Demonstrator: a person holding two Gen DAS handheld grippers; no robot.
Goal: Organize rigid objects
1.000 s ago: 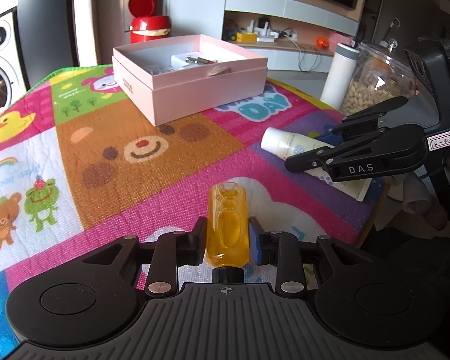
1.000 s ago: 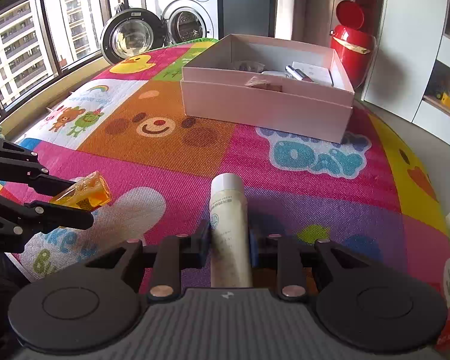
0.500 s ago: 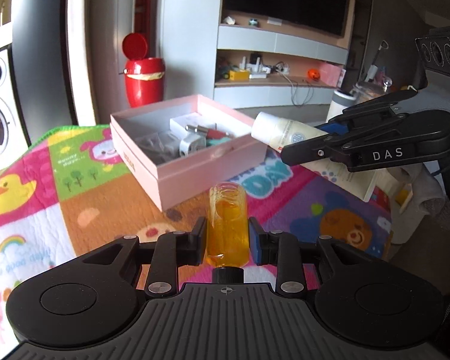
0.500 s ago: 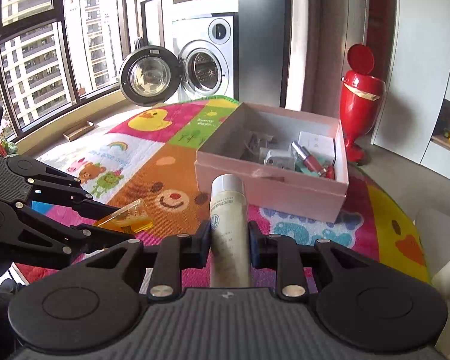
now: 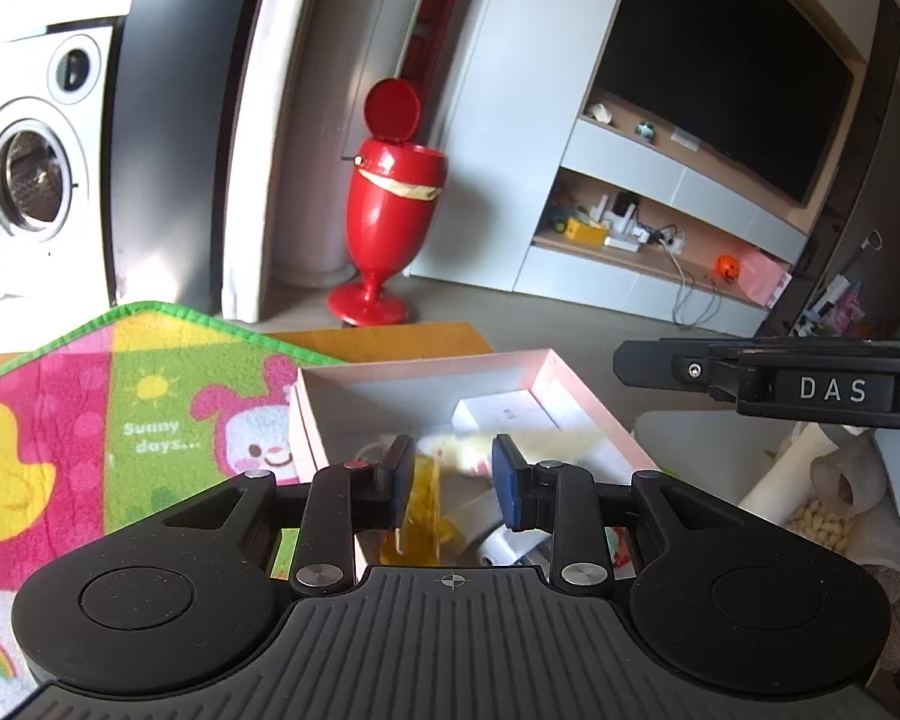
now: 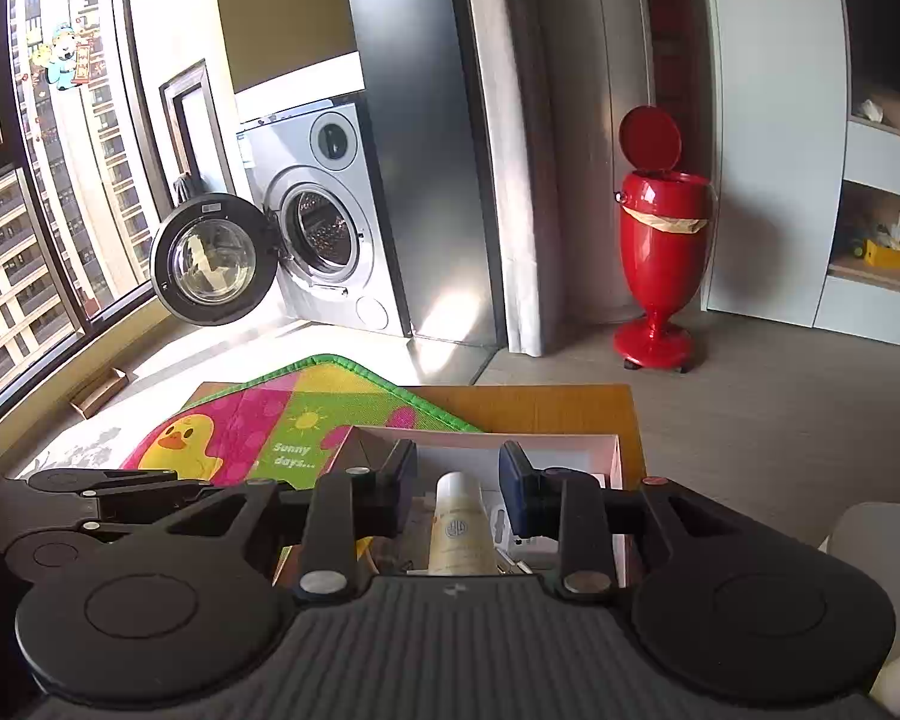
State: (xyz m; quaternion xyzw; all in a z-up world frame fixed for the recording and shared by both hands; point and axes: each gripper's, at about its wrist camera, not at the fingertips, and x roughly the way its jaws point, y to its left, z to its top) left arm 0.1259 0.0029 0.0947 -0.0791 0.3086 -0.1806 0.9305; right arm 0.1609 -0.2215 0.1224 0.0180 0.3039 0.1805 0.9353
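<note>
Clearly a home, a living area. Front-loading washing machine by high-rise windows, wall television, red pedal bin.

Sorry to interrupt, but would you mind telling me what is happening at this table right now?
A person is tidying small items into the pink box with two handheld grippers. Both grippers hang over the box with their jaws open. The left gripper has an orange bottle blurred below its fingers, apparently dropping in. The white tube lies in the box under the right gripper.
</note>
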